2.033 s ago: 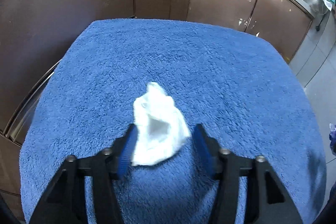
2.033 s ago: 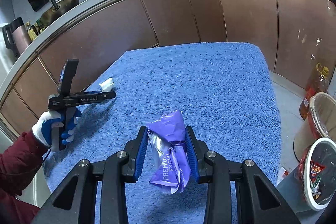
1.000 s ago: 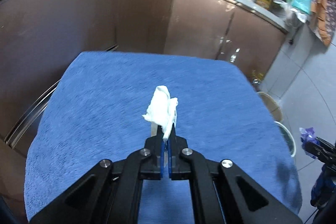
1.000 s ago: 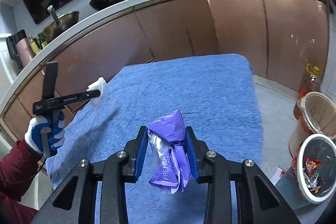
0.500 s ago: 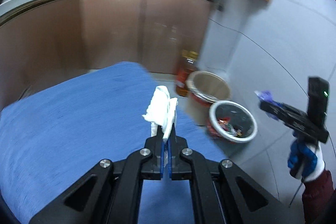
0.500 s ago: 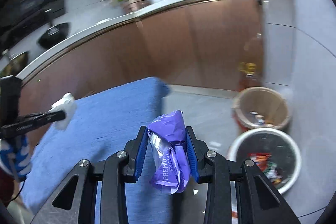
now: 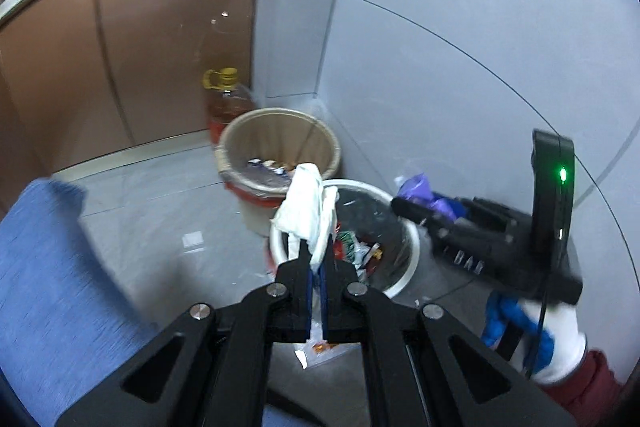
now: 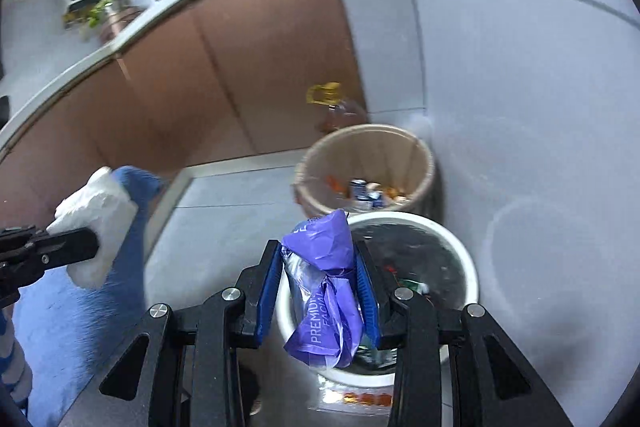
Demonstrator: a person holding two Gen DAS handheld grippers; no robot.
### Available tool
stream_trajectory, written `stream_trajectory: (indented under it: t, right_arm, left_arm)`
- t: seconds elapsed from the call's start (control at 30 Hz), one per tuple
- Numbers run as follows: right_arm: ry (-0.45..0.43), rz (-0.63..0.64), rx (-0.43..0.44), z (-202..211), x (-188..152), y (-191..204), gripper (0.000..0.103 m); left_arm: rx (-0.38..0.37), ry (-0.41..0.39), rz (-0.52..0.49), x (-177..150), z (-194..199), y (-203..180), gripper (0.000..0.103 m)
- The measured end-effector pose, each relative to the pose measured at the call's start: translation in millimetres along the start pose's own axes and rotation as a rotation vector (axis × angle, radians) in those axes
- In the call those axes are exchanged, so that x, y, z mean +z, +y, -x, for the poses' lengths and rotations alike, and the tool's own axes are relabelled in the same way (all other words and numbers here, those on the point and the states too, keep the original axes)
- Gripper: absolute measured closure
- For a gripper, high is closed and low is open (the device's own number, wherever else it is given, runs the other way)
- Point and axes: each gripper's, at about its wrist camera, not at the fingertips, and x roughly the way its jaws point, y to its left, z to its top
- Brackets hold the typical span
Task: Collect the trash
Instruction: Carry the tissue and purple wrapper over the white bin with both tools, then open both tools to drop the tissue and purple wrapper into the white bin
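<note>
- Step in hand, as I read it: drop both bits of trash into the white bin (image 7: 404, 227).
- Left gripper (image 7: 318, 259): jaws pinched nearly flat on the crumpled white tissue (image 7: 306, 211). The tissue sticks up past the tips, near the bin's near rim, not clearly over the opening.
- Right gripper (image 8: 320, 287): jaws narrow, clamped on the purple wrapper (image 8: 324, 291). The wrapper hangs at the bin's near rim, roughly over the mouth.
- Beige bin (image 7: 280, 147) sits just behind the white bin, touching or nearly so. Oil bottle (image 7: 224, 99) stands behind that.
- Advice: carry each load past the white bin's near rim before opening the jaws.
- Tissue is light and may cling to a pad; open wide.
- Wrapper is springy, so release it low over the bin.
- Risk: scraps already lie on the floor in front of the white bin; a short release adds to them.
</note>
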Motion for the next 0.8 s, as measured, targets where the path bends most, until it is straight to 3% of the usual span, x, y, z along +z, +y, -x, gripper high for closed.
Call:
stream_trajectory:
  t: [0.23,0.33,0.77,0.8]
  right_arm:
    - [0.014,-0.002,-0.101,-18,-1,-19,0.068]
    - [0.017,-0.013,-0.133,-20,-4,-26,0.061]
    - [0.005,-0.043,-0.171,-11,-14,-28,0.051]
    - [0.005,-0.042,-0.172,-9,-16,-26,0.05]
  left_arm:
    - [-0.079,0.055,0.076,40,-64,-13,0.099]
    - [-0.109,0.085,0.093,48,-84,-17,0.099]
    - [-0.167,0.137,0.164,45,-105,-10,0.097]
    - [-0.168,0.14,0.169,45,-106,-10,0.091]
